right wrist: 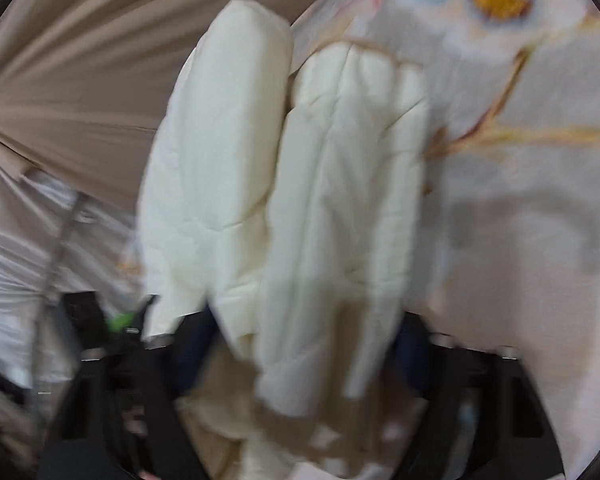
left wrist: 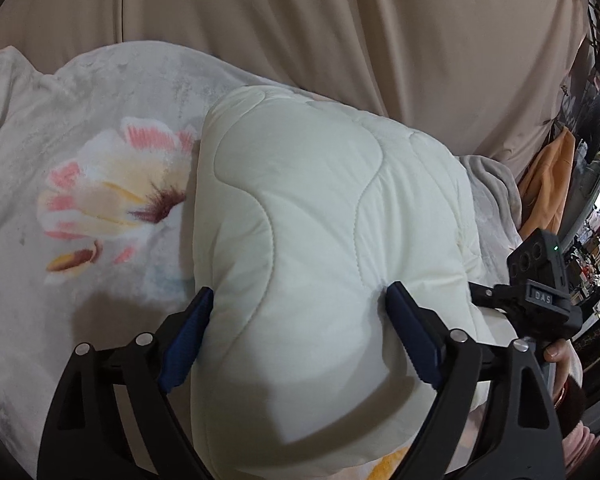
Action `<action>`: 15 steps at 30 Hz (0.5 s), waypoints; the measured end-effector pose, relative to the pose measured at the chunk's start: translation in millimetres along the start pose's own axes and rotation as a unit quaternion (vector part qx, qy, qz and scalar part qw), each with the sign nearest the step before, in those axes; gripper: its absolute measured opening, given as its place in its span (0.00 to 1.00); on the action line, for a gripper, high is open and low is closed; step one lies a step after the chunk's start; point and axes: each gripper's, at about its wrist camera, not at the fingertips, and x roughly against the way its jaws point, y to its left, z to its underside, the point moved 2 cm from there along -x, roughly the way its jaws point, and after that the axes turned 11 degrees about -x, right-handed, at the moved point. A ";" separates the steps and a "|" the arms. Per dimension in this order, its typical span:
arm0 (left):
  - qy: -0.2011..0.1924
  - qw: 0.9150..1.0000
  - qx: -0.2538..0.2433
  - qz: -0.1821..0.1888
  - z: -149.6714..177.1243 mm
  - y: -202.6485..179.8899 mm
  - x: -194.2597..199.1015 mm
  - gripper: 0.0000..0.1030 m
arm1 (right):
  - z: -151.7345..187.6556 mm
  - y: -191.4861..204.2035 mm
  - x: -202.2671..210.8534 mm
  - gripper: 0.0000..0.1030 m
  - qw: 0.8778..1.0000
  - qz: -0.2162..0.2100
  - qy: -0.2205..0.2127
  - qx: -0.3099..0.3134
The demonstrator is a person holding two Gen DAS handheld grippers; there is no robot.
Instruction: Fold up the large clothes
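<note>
A thick cream quilted garment (left wrist: 308, 208) is bundled in puffy folds on the flowered bed cover (left wrist: 80, 200). My left gripper (left wrist: 300, 304) has its blue pads (left wrist: 188, 340) wide apart, pressed on both sides of the bundle's near end. The right gripper's body (left wrist: 540, 288) shows at the bundle's right side in the left wrist view. In the blurred right wrist view the garment (right wrist: 300, 200) hangs in stacked folds between my right gripper's fingers (right wrist: 300, 344), which close on its near edge.
A beige curtain (left wrist: 340, 40) hangs behind the bed. A grey blanket (left wrist: 496, 184) and orange cloth (left wrist: 552, 176) lie at the right. A cluttered room shows at the far right edge. The flowered cover (right wrist: 520, 160) spreads to the right.
</note>
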 end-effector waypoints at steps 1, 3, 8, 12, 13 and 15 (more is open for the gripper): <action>-0.007 1.000 -0.001 -0.008 -1.2 -2.4 2.3 0.72 | -1.5 14.6 2.9 0.38 0.999 0.017 -0.015 0.039; -0.028 0.999 0.001 -0.025 -6.7 -4.1 7.7 0.68 | -2.7 51.2 11.4 0.29 0.991 0.037 -0.047 0.117; -0.104 0.994 0.039 0.004 -28.6 0.6 27.4 0.64 | -12.4 124.4 43.5 0.26 0.954 0.030 -0.148 0.261; -0.064 0.997 0.007 -0.043 -39.3 -5.8 -8.5 0.64 | -46.4 98.3 21.2 0.29 0.961 0.070 -0.132 0.233; -0.043 0.998 0.002 -0.056 -36.7 -4.9 -22.0 0.64 | -56.9 71.5 4.2 0.30 0.968 0.098 -0.109 0.203; -0.029 0.997 -0.015 -0.067 -26.7 -7.2 -40.4 0.71 | -64.3 27.1 -13.1 0.45 0.979 0.116 -0.083 0.145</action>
